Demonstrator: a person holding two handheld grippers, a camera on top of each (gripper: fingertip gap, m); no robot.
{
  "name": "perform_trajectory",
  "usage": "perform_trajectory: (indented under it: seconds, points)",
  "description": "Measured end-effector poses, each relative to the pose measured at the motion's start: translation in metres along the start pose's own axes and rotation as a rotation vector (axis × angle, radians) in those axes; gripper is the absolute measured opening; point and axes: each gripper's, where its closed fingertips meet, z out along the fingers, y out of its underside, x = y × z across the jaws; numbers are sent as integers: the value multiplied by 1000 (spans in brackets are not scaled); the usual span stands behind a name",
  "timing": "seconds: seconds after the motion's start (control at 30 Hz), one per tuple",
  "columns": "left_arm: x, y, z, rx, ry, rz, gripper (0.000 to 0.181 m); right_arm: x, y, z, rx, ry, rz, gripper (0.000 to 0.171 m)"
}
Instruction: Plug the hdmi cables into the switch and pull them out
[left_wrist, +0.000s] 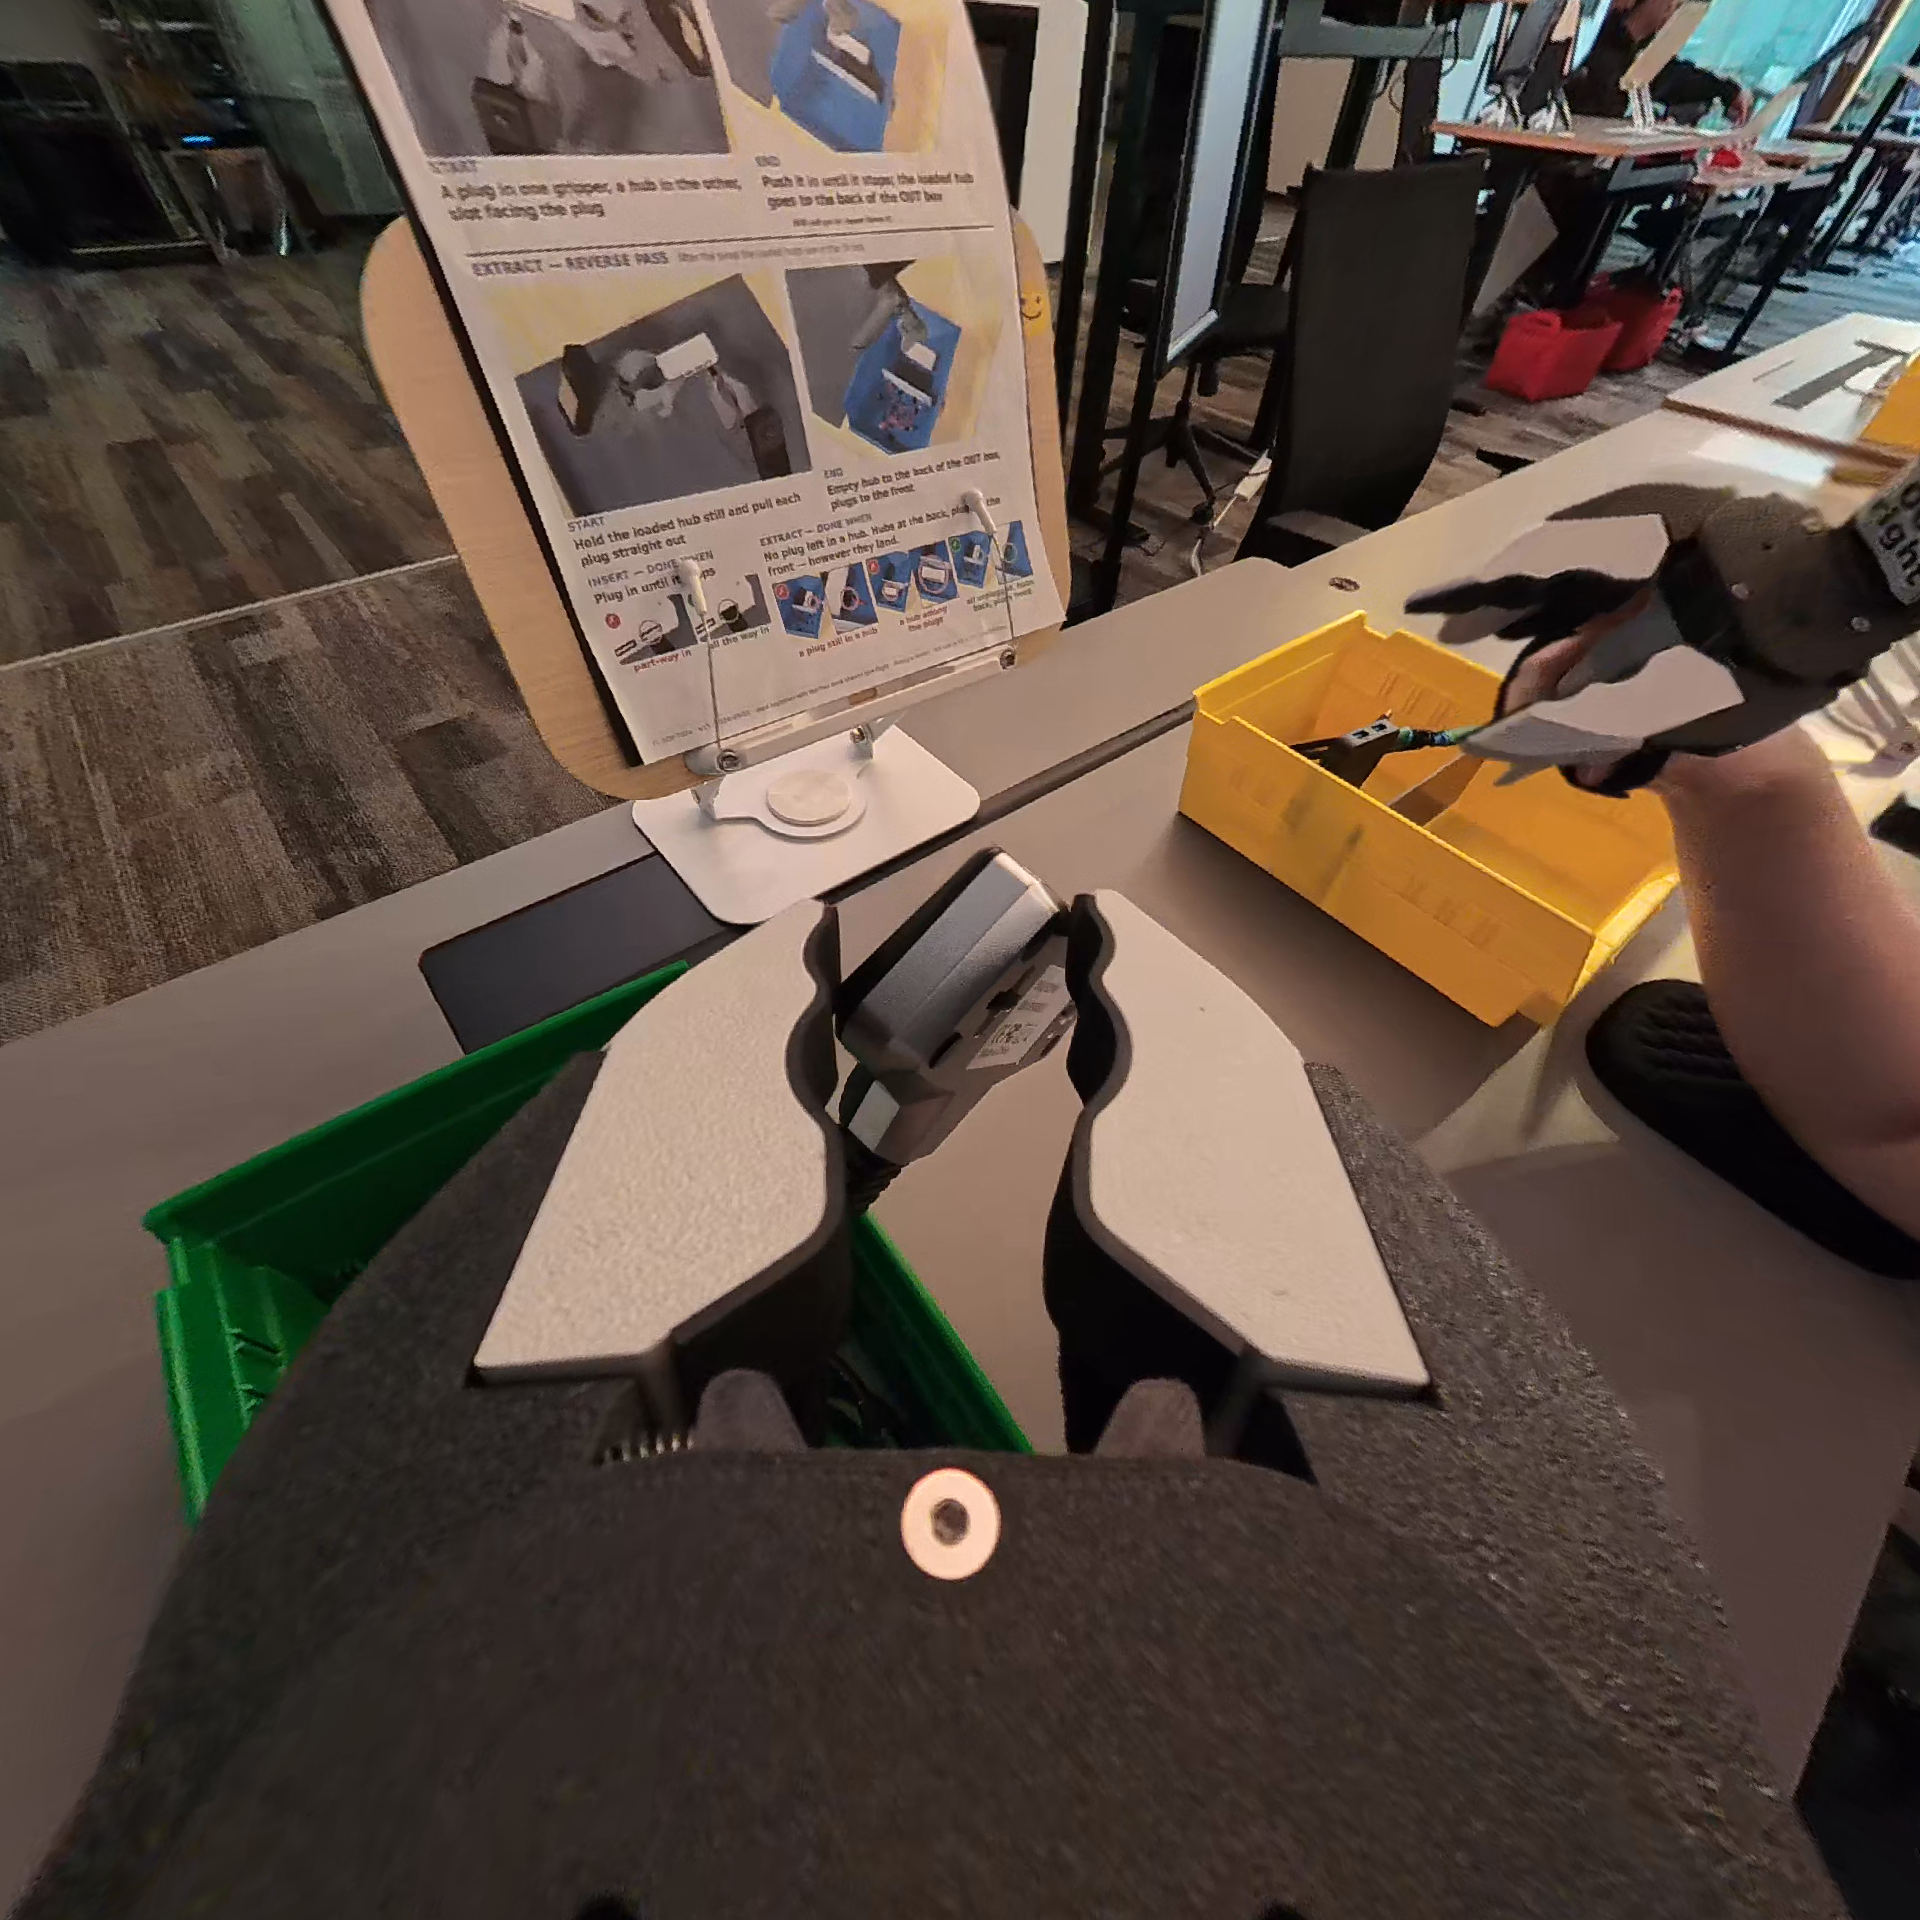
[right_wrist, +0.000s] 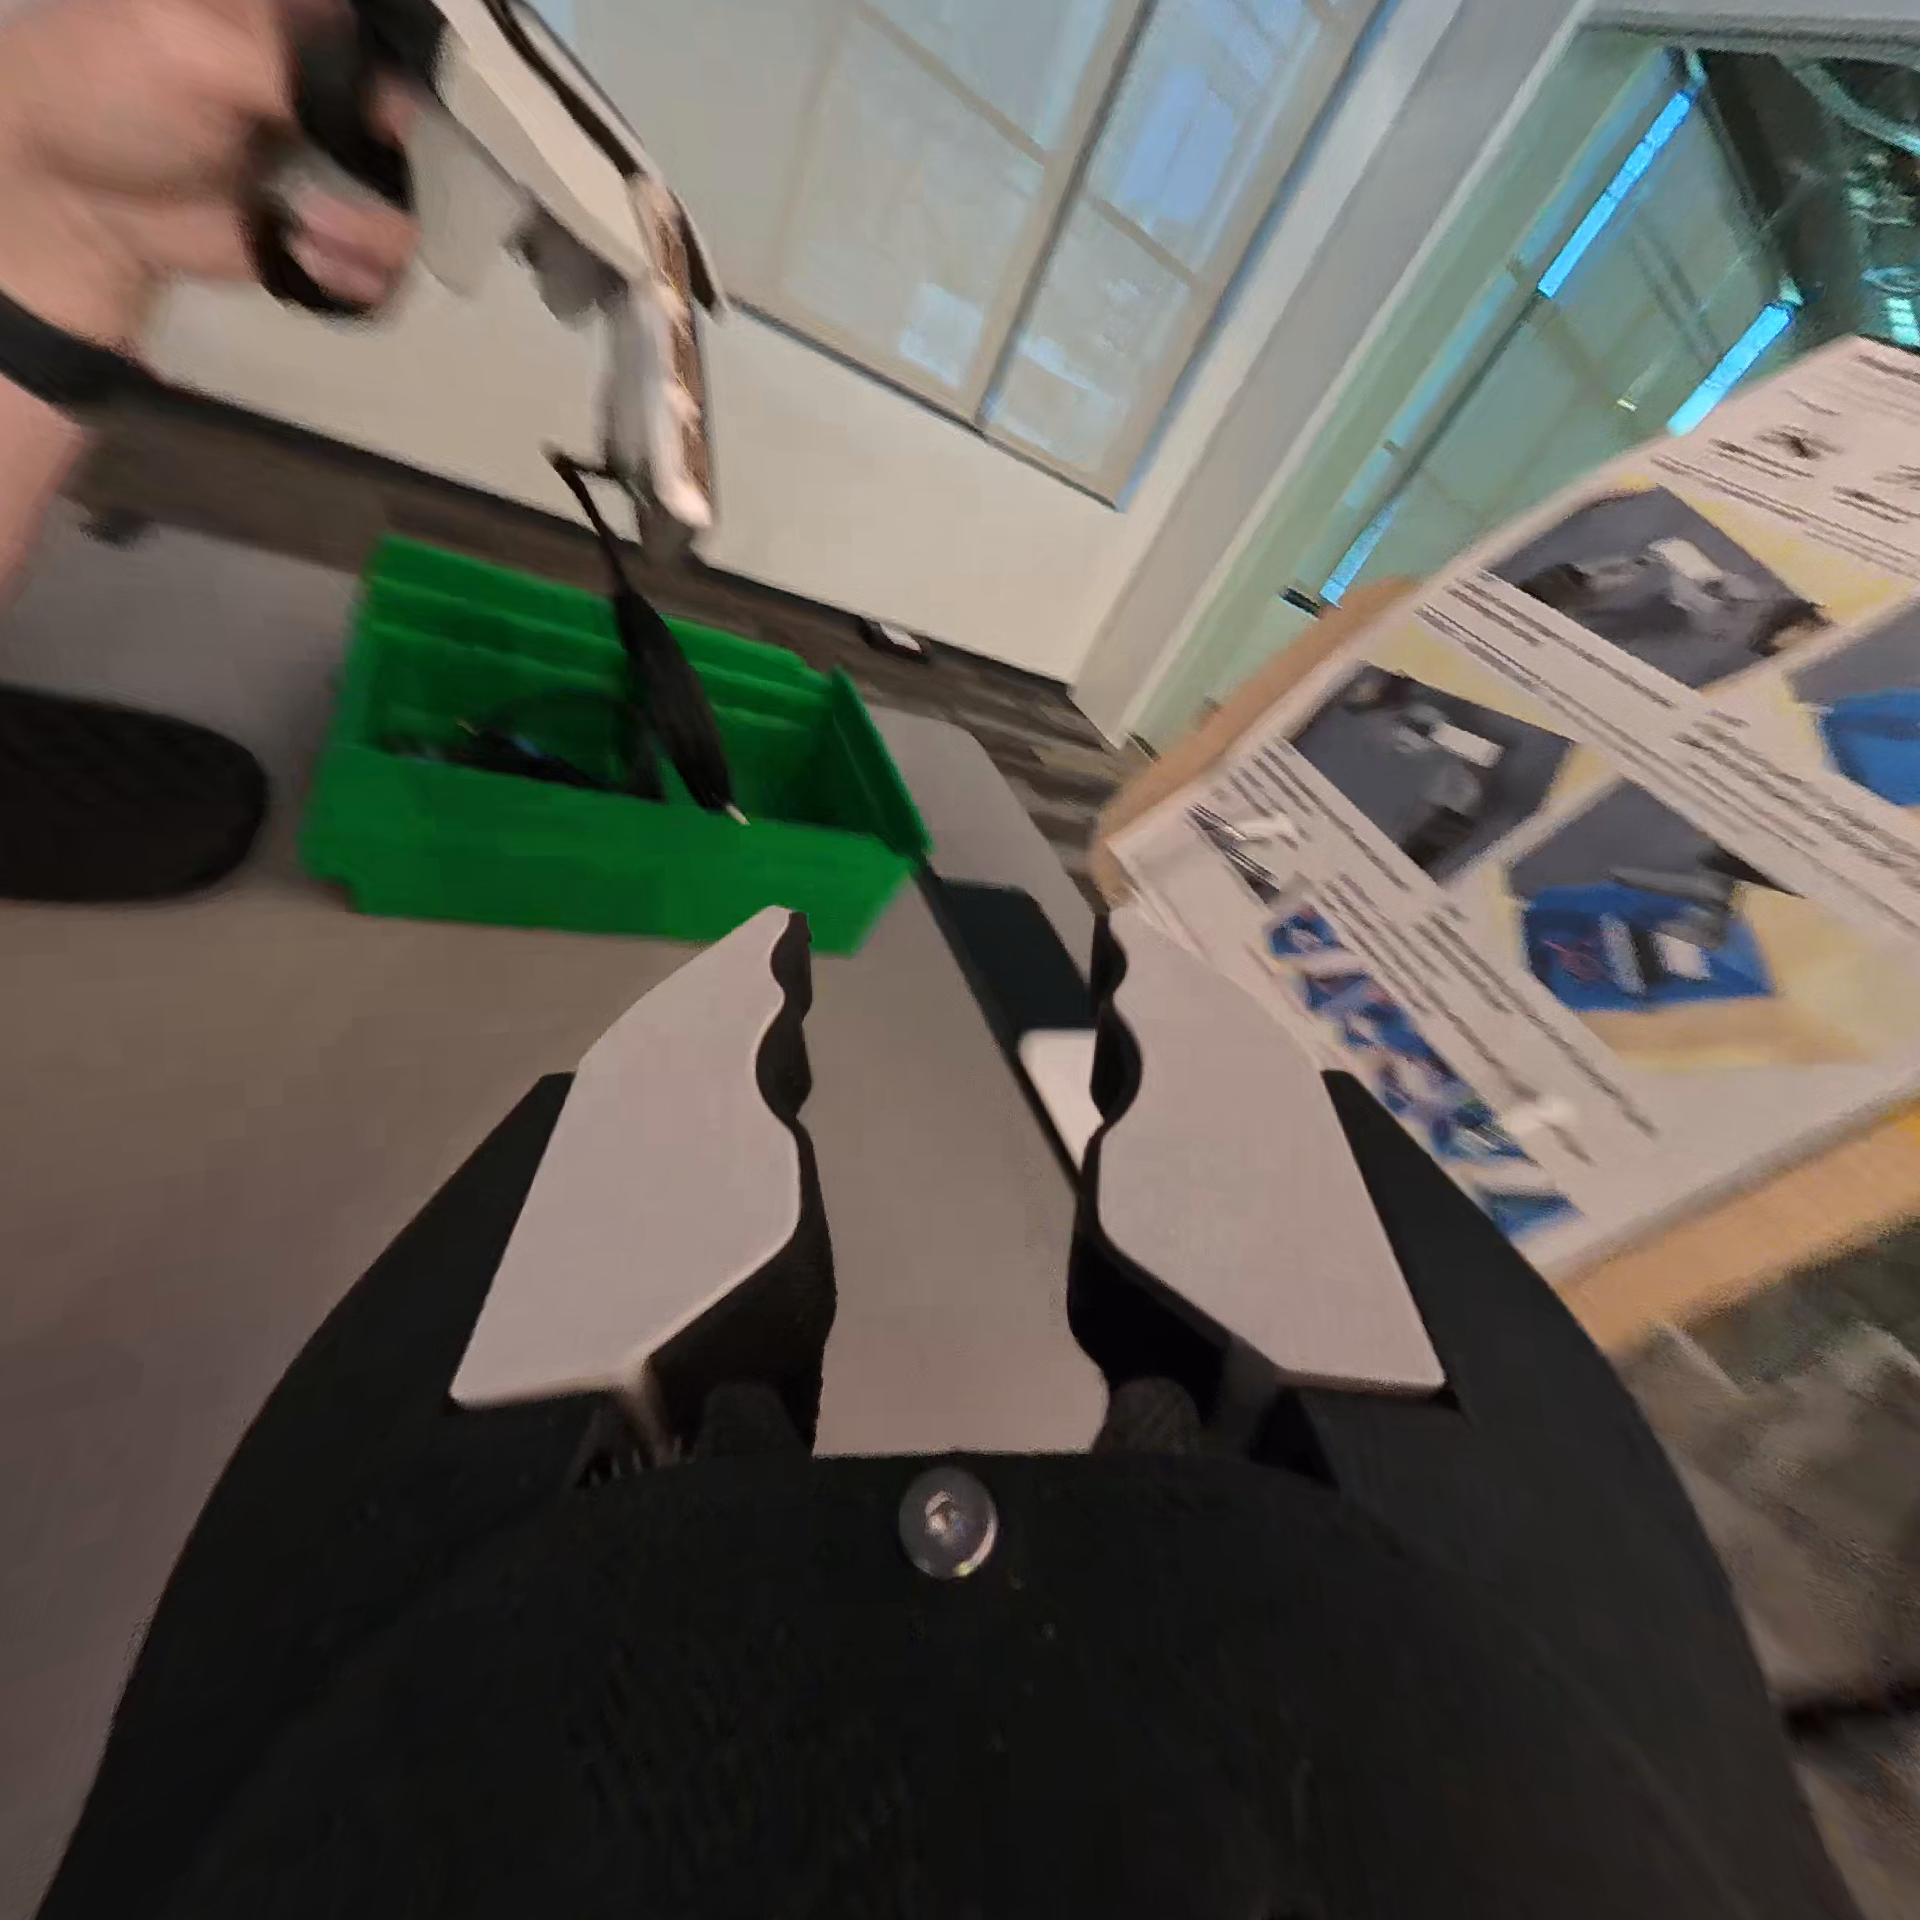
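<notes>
Fingers of the left gripper (left_wrist: 951, 1023) clamp the grey switch (left_wrist: 951, 1003) at frame centre, above the green bin (left_wrist: 343, 1226). Upper right, the right gripper (left_wrist: 1496, 686), fingers apart and empty, hangs over the yellow bin (left_wrist: 1392, 862) on the bench (left_wrist: 1195, 935).

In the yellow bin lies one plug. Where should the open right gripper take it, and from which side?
Probably by the black body of the plug, not the cable. The right gripper should come from above, since the plug lies flat and low inside the yellow bin, whose walls block a sideways approach. Its tip detail is too small to tell.
</notes>
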Motion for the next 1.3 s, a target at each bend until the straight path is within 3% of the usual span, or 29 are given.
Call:
perform_trajectory:
  seconds: [0.13, 0.3, 0.53, 0.57, 0.6, 0.63, 0.73, 0.83, 1.13, 1.3]
  points:
    - [13, 6, 10, -61, -2, 53, 42, -53, -35, 40, 192, -140, 133, 53]
    - [31, 11, 21, -108, 6, 108, 42, -85, -49, 74, 200, -112, 24, 51]
    - [71, 20, 40, -175, 59, 201, 41, -99, -34, 109, 170, -150, 137, 52]
    - [77, 22, 43, -186, 75, 207, 42, -99, -32, 113, 163, -144, 135, 49]
    - [82, 24, 47, -194, 87, 215, 42, -102, -31, 114, 169, -158, 124, 29]
    - [83, 26, 51, -202, 67, 233, 42, -101, -28, 115, 164, -159, 130, 29]
    - [87, 18, 53, -142, 49, 263, 43, -92, -28, 110, 194, -197, 198, 24]
    - [85, -2, 43, -14, 42, 190, 48, -79, -32, 105, 230, -104, 123, 23]
    - [67, -38, -26, 208, 58, 19, 44, -57, -82, 60, 411, 62, -10, 22]
    - [28, -18, -41, 100, -188, 108, 36, -37, -88, 33, 347, 102, -91, 23]
